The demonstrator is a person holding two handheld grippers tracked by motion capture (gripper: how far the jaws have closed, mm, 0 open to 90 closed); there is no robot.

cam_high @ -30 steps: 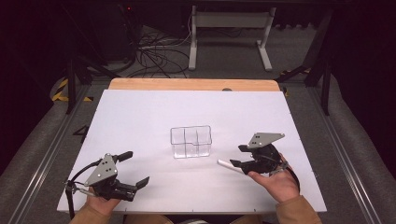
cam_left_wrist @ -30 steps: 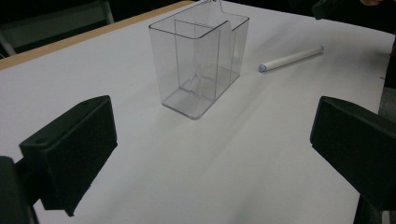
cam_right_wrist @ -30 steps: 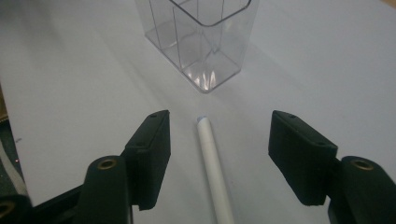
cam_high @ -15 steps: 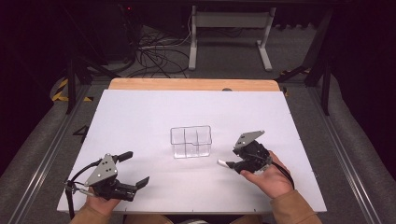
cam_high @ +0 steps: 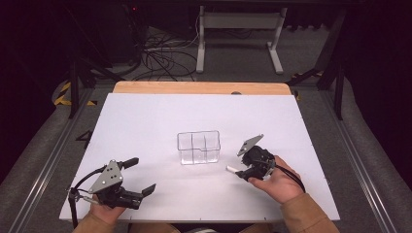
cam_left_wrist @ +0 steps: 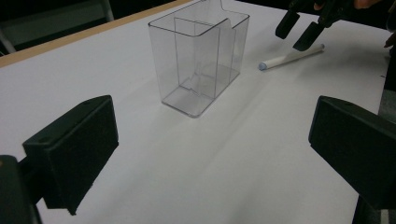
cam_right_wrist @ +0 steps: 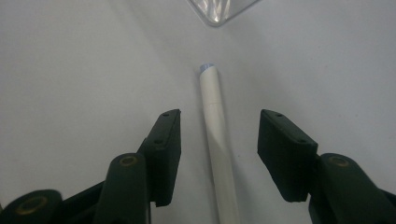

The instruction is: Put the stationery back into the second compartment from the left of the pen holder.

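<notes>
Slim white cylindrical marker (cam_right_wrist: 215,140) lying flat on white table (cam_high: 145,121), centre of right gripper view, between jaws of right tool (cam_right_wrist: 218,149), closing in, not yet touching. Clear plastic divided box (cam_high: 198,147) just beyond, mid-frame. Left tool (cam_high: 141,177) lower left, jaws wide apart, holding nothing.

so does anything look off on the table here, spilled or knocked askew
Nothing stands out. The clear divided organizer stands upright and empty on the white table, and the white marker lies flat beside it, between the open jaws of the right gripper, untouched.
</notes>
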